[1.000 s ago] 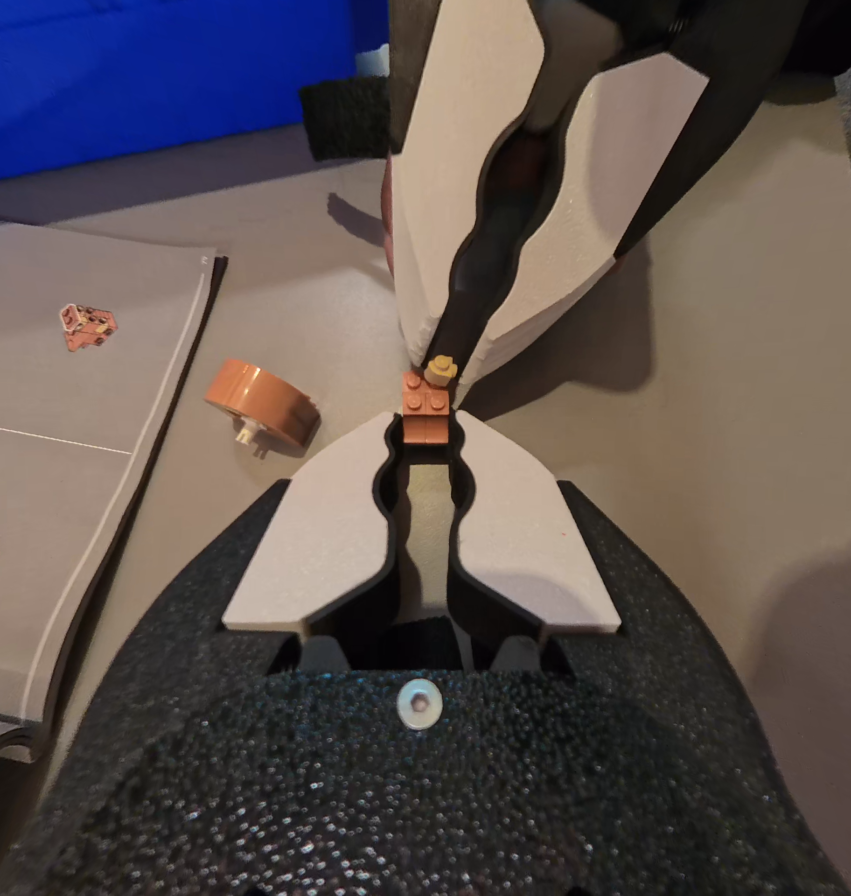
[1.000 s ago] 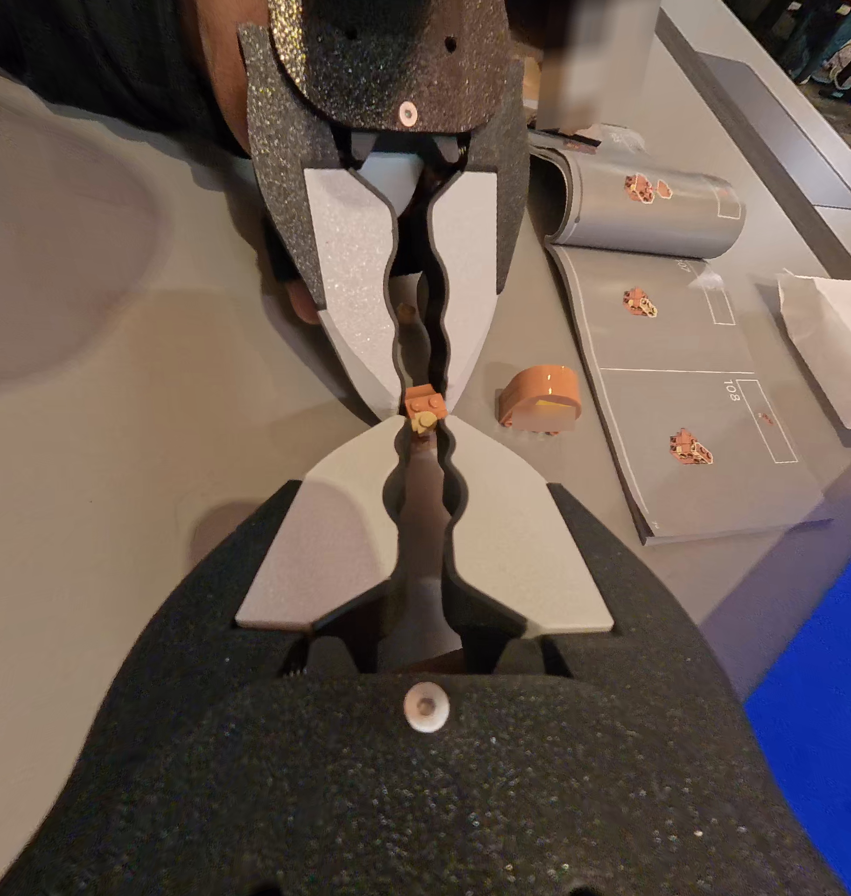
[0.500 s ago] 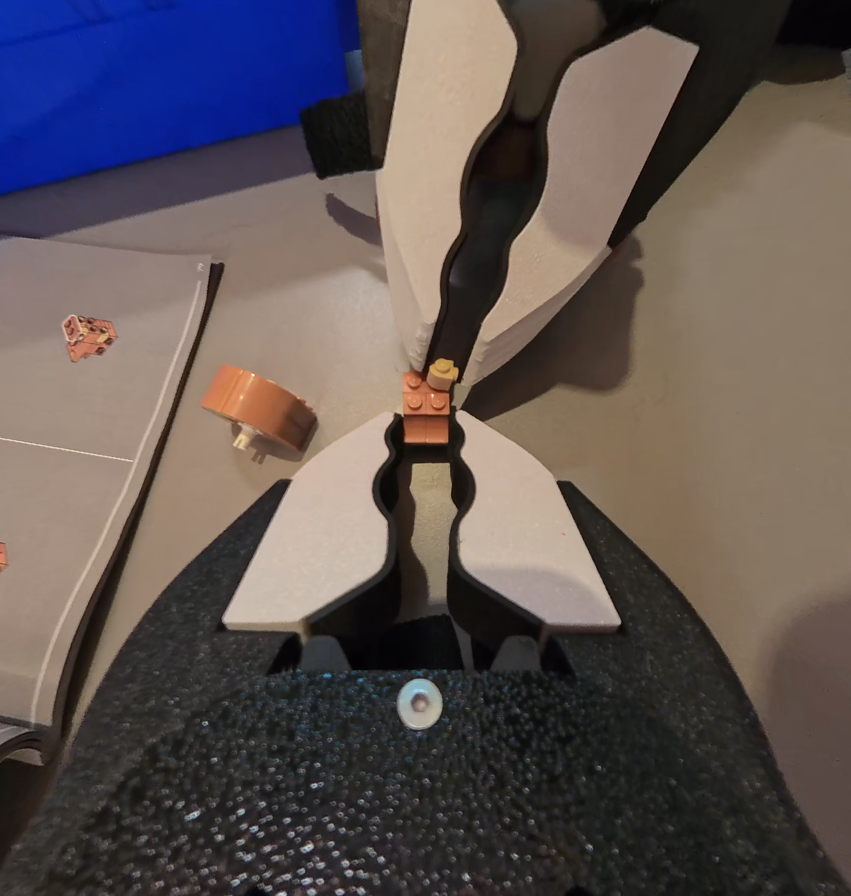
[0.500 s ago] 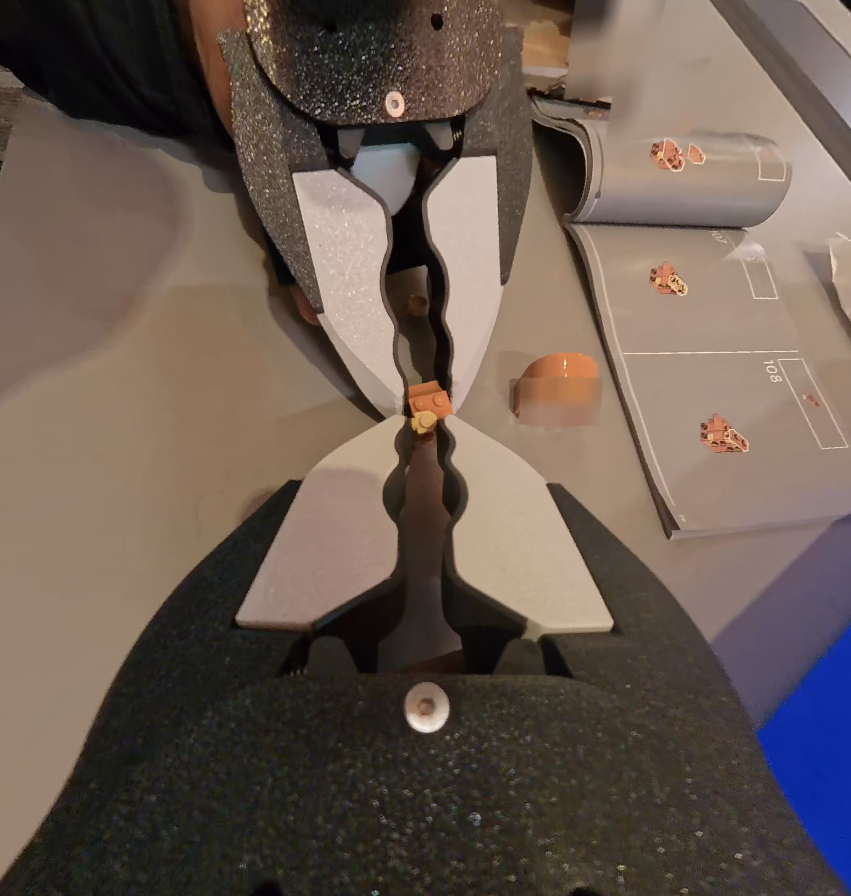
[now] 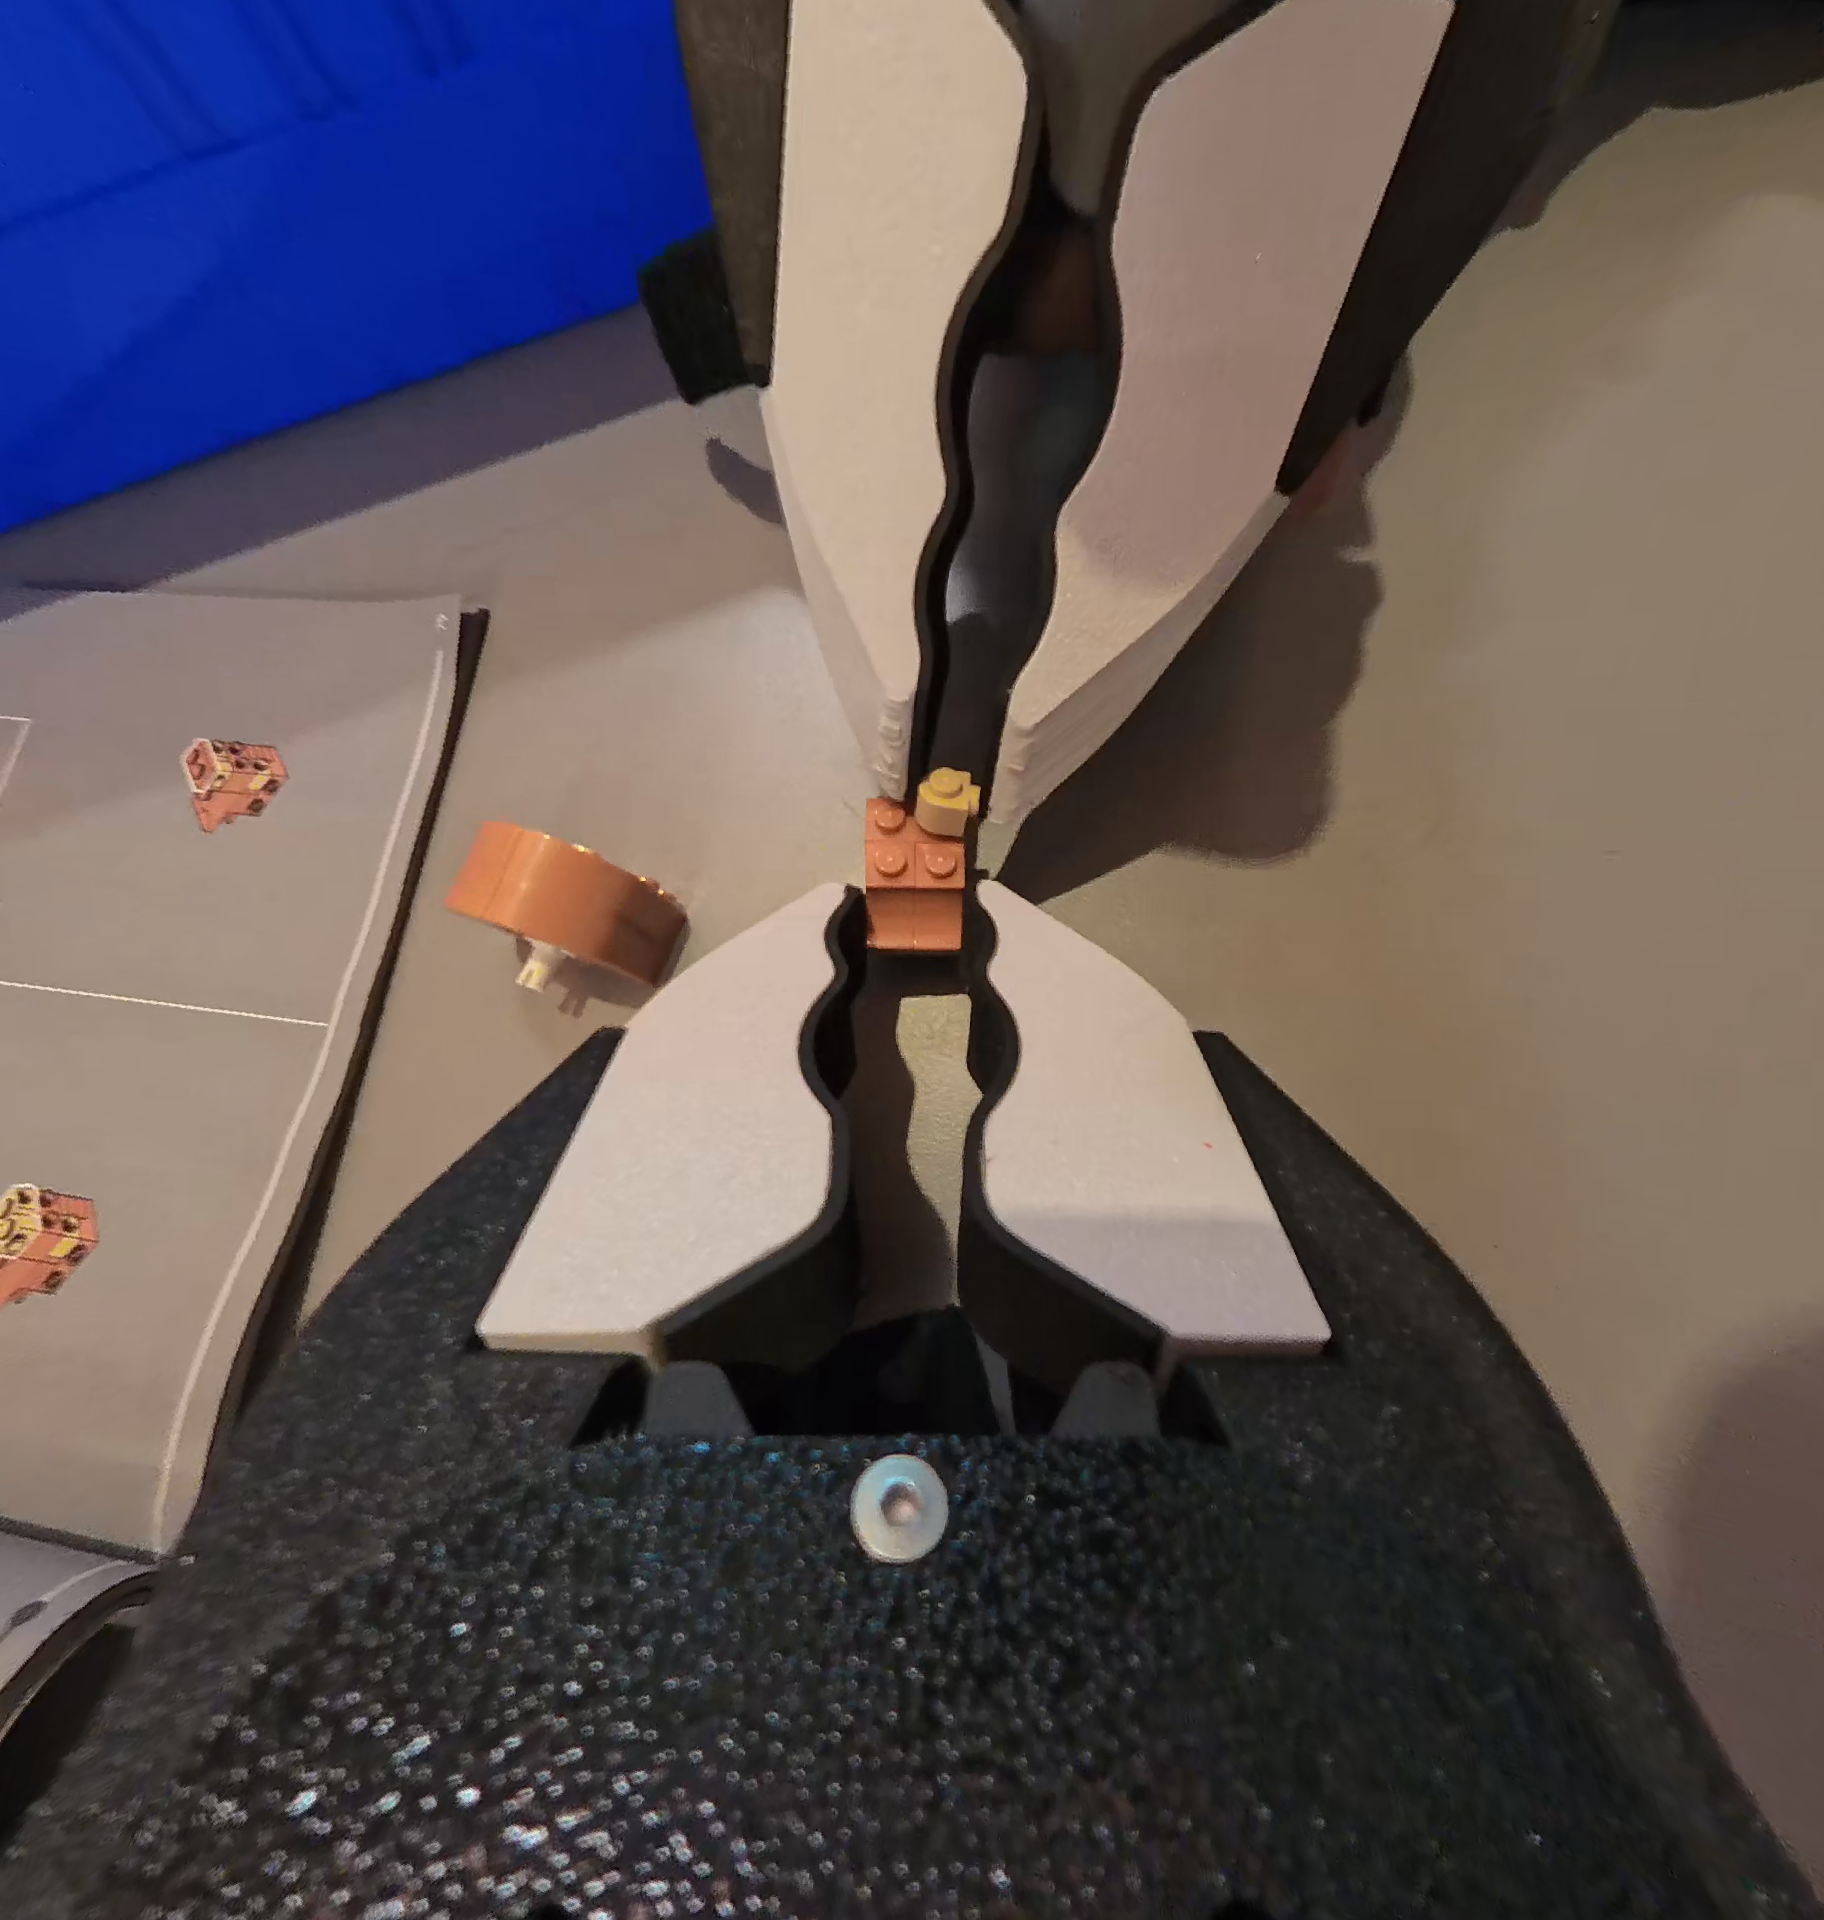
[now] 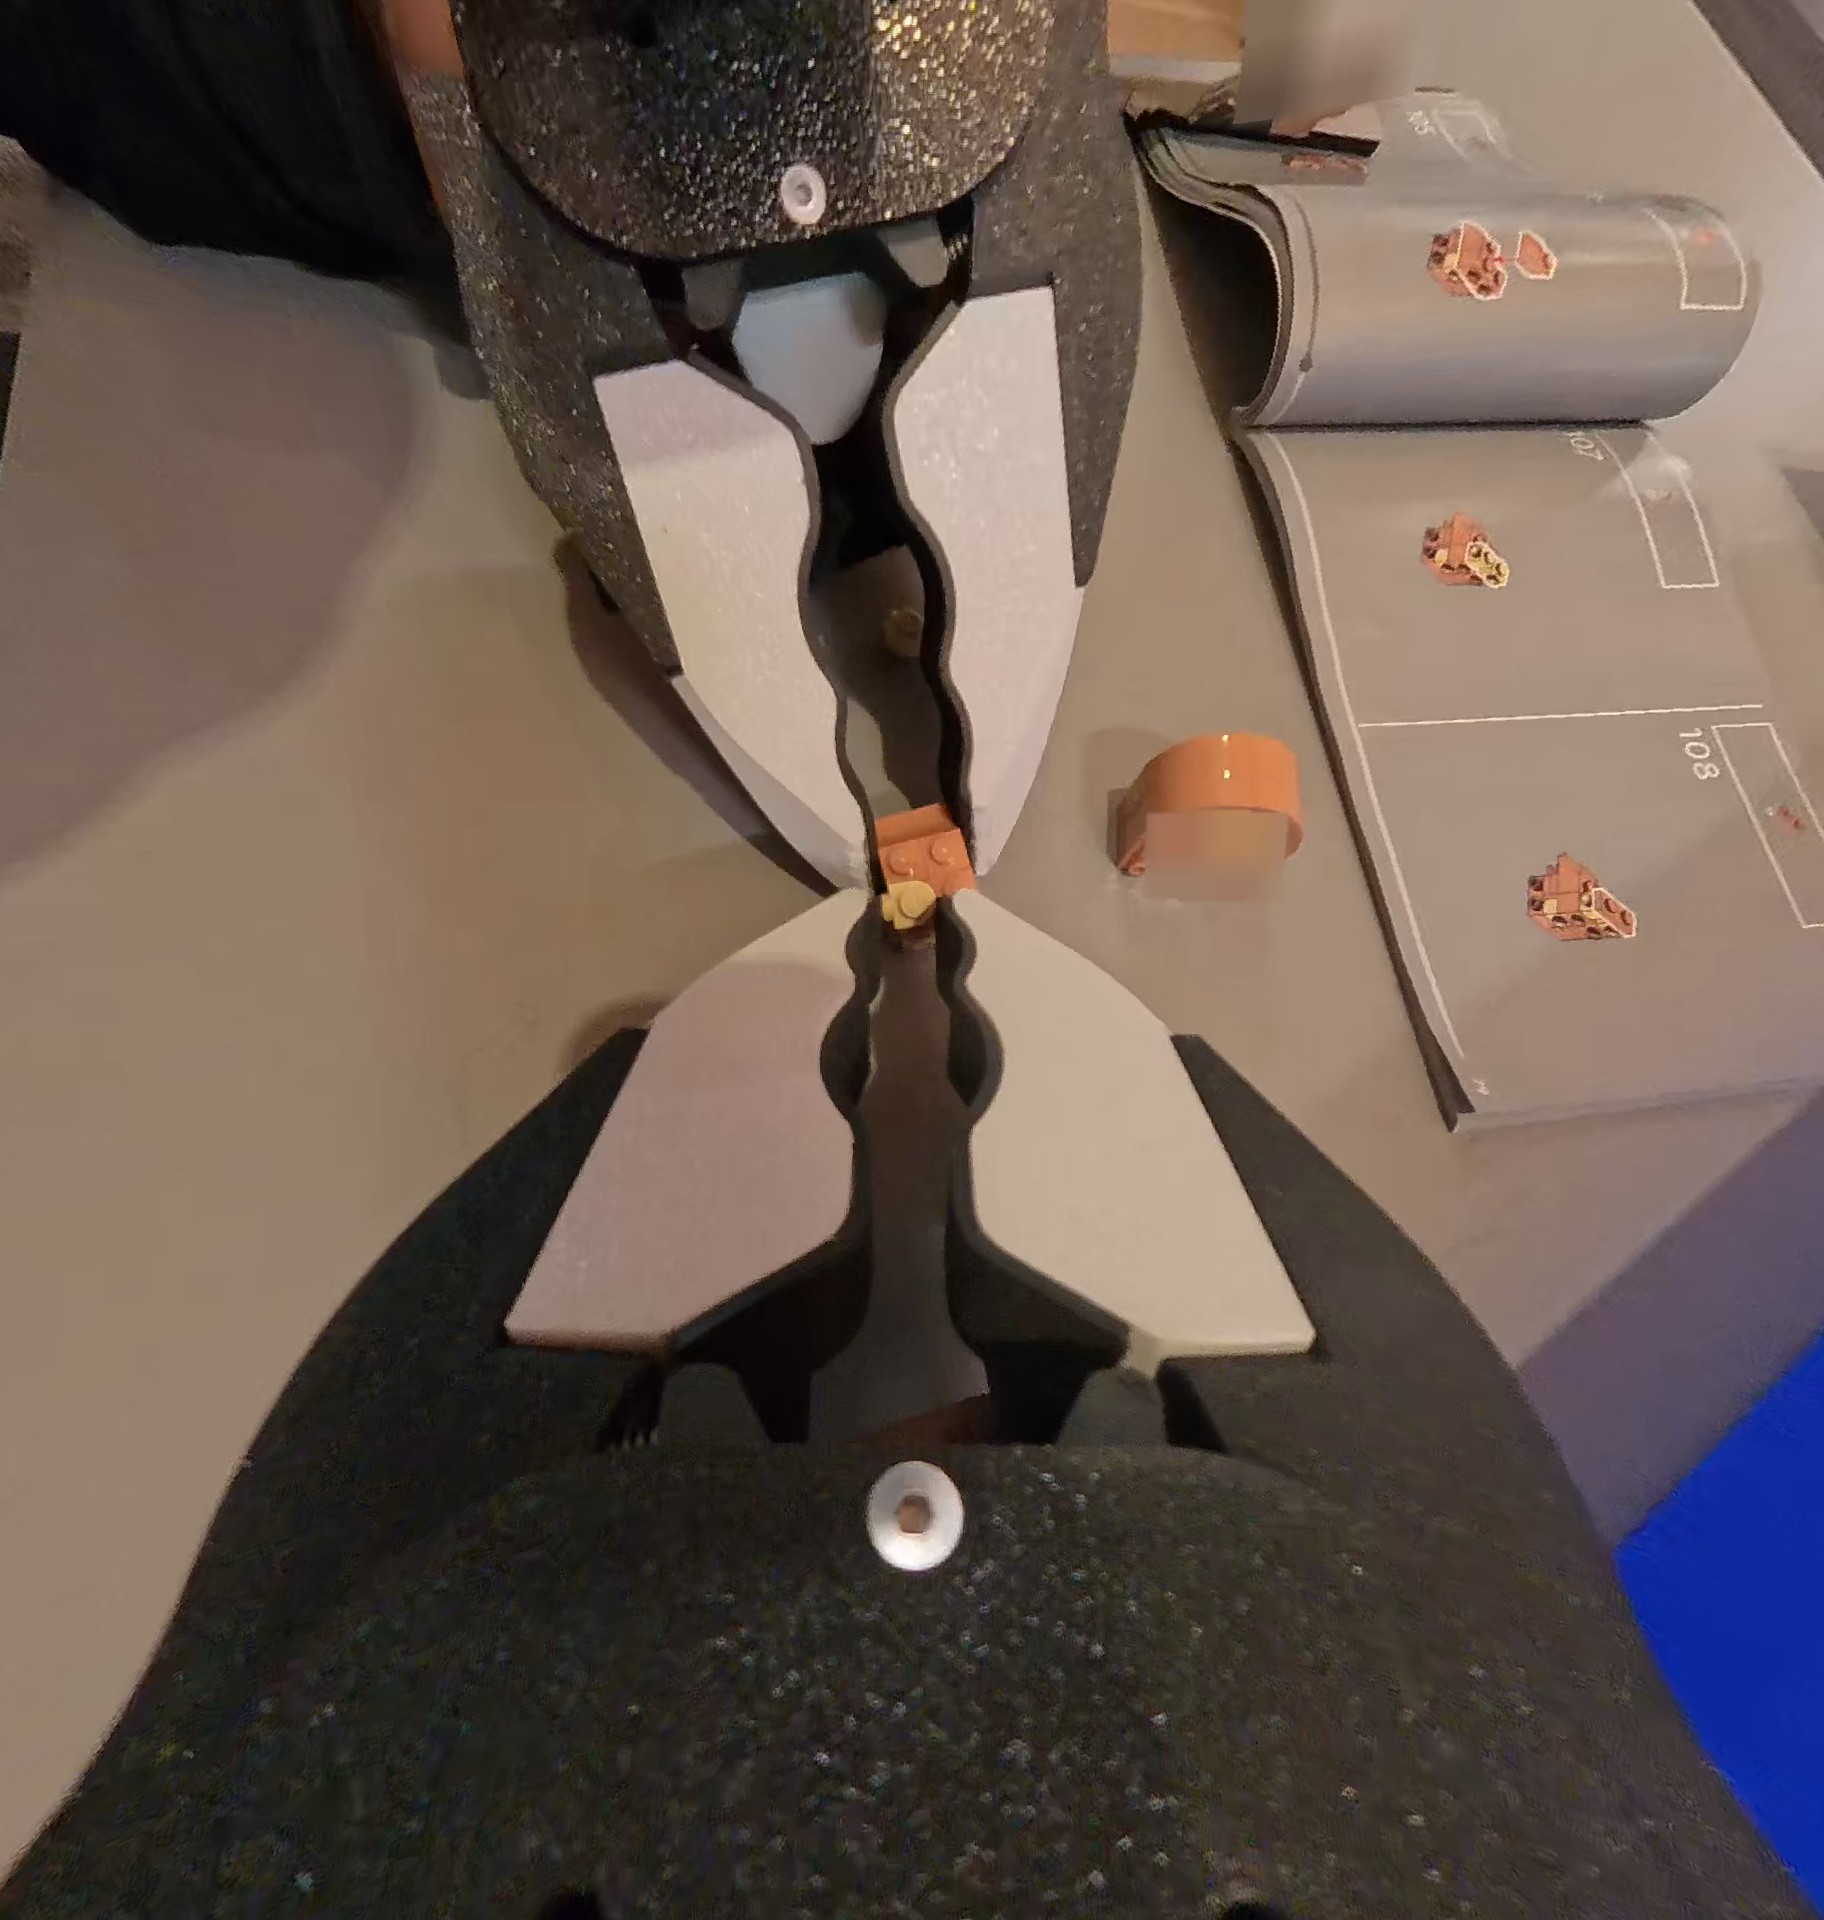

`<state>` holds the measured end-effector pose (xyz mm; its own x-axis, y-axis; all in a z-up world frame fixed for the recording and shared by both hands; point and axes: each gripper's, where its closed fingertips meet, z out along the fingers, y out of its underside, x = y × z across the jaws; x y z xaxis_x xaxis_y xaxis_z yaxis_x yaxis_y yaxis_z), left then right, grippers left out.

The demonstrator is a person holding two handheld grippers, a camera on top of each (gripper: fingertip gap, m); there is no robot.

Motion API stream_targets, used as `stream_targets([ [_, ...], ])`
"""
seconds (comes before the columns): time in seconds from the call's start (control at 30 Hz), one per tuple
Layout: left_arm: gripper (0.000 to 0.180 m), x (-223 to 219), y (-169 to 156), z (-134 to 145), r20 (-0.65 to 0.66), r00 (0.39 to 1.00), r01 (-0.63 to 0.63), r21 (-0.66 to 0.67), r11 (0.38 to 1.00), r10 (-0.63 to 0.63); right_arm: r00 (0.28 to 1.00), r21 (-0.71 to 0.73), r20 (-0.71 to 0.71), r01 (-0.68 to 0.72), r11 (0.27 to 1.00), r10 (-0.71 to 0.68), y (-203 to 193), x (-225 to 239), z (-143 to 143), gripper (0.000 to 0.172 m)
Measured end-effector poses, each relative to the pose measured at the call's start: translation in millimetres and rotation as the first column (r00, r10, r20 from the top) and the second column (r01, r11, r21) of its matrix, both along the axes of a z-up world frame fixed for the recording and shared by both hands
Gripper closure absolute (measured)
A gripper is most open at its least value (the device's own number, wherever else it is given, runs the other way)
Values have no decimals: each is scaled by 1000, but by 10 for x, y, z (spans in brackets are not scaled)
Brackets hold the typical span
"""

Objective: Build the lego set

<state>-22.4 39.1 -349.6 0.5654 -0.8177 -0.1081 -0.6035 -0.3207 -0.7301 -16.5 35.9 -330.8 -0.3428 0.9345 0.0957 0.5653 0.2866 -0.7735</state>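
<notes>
My left gripper (image 5: 913, 920) is shut on a small brown studded brick (image 5: 913, 883) and holds it above the grey table (image 5: 1510, 831). My right gripper (image 6: 910, 916) meets it tip to tip and is shut on a tiny tan round piece (image 6: 908, 902). In the left wrist view the tan piece (image 5: 947, 805) sits on the brick's far right corner stud, between the right gripper's fingers (image 5: 887, 520). In the right wrist view the brown brick (image 6: 923, 847) sits just past the tan piece, between the left gripper's fingers (image 6: 742, 623).
A brown curved brick piece (image 5: 565, 914) lies on the table beside the grippers; it also shows in the right wrist view (image 6: 1214, 790). An open grey instruction booklet (image 5: 160, 1039) (image 6: 1562, 727) lies next to it. A blue surface (image 5: 264, 208) lies beyond the table's edge. Less than 4 cm separates the two grippers' tips.
Both grippers keep their grasp and stay tip to tip. The pair has shifted slightly over the table, so the booklet and curved piece drift in both views. The tan piece stays on the brick's corner.
</notes>
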Motion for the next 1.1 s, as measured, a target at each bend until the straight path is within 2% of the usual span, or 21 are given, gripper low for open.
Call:
stream_targets([
  [0.4, 164, -19, 8, 110, -23, 1000, 18, 63, 998, -16, 1000, 110, 28, 4, 994, -7, -2, -12, 99, 162],
  [0.6, 164, -2, -14, 60, -24, 999, 26, 38, 999, -25, 998, 205, 60, -14, 979, 2, -16, 5, 48, 163],
  [1.1, 164, 48, -60, 65, 9, 998, 57, 19, 998, -57, 997, 135, 82, -21, 991, 10, -58, 47, 41, 162],
])
